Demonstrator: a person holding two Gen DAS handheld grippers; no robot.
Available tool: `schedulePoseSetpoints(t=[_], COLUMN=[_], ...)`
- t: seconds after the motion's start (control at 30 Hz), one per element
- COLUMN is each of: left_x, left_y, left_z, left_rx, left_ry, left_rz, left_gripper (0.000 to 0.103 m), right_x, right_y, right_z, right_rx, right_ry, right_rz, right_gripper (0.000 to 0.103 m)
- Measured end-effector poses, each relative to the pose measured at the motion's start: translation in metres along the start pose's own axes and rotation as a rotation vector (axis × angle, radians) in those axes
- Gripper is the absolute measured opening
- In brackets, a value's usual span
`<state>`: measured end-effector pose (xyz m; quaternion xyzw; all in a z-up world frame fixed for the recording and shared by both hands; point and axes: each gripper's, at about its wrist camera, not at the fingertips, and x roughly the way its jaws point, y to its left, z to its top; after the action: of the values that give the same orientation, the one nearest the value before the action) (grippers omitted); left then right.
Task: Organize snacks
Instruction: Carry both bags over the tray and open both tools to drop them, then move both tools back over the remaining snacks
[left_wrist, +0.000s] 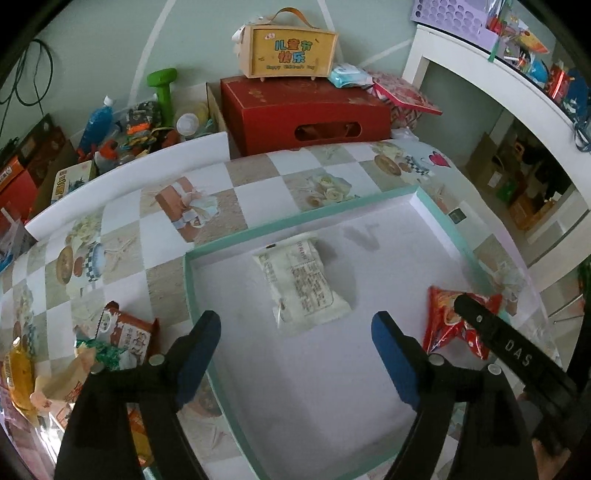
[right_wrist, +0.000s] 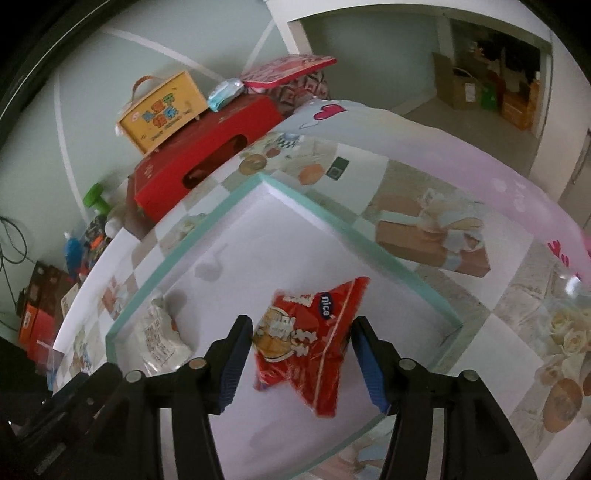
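A shallow white box with a teal rim (left_wrist: 295, 218) (right_wrist: 332, 221) lies on the chequered tablecloth. Inside it a white snack packet (left_wrist: 303, 284) (right_wrist: 159, 339) lies flat, just beyond the tips of my left gripper (left_wrist: 295, 325), which stands wide open with nothing between its fingers. A red snack packet (right_wrist: 317, 354) (left_wrist: 443, 325) sits near the box's right side, between the fingers of my right gripper (right_wrist: 301, 339). A slim gap shows at the left pad, so the pads bracket the red packet without pressing it.
Several loose snack packets (left_wrist: 122, 332) are heaped on the cloth left of the box. Behind the table stand a red carton (left_wrist: 306, 110) and a yellow handled case (left_wrist: 288, 51). A white shelf (left_wrist: 498, 74) with clutter rises at the right.
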<state>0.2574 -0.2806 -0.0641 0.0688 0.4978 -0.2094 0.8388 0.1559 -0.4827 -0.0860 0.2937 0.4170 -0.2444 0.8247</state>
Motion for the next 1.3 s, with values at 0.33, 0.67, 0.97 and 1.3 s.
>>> schedulePoseSetpoints(t=[0.33, 0.67, 0.97, 1.3], left_x=[-0.057, -0.117, -0.132, -0.108], left_y=[0.064, 0.176, 0.239, 0.231], left_z=[-0.026, -0.089, -0.140, -0.183], left_rx=[-0.184, -0.454, -0.578, -0.546], left_ry=[-0.106, -0.200, -0.138, -0.005], left_rz=[0.083, 0.251, 0.380, 0.336], left_gripper=[0.091, 0.103, 0.103, 0.103], right_x=[-0.011, -0.031, -0.039, -0.038], right_y=[0.018, 0.097, 0.158, 0.204], right_z=[-0.010, -0.045, -0.093, -0.173], right_rx=[-0.084, -0.297, -0.442, -0.619], right_ry=[-0.002, 0.002, 0.038, 0.144], right_rz=[-0.015, 0.081, 0.135, 0.180], right_gripper=[0.078, 0.084, 0.084, 0.084])
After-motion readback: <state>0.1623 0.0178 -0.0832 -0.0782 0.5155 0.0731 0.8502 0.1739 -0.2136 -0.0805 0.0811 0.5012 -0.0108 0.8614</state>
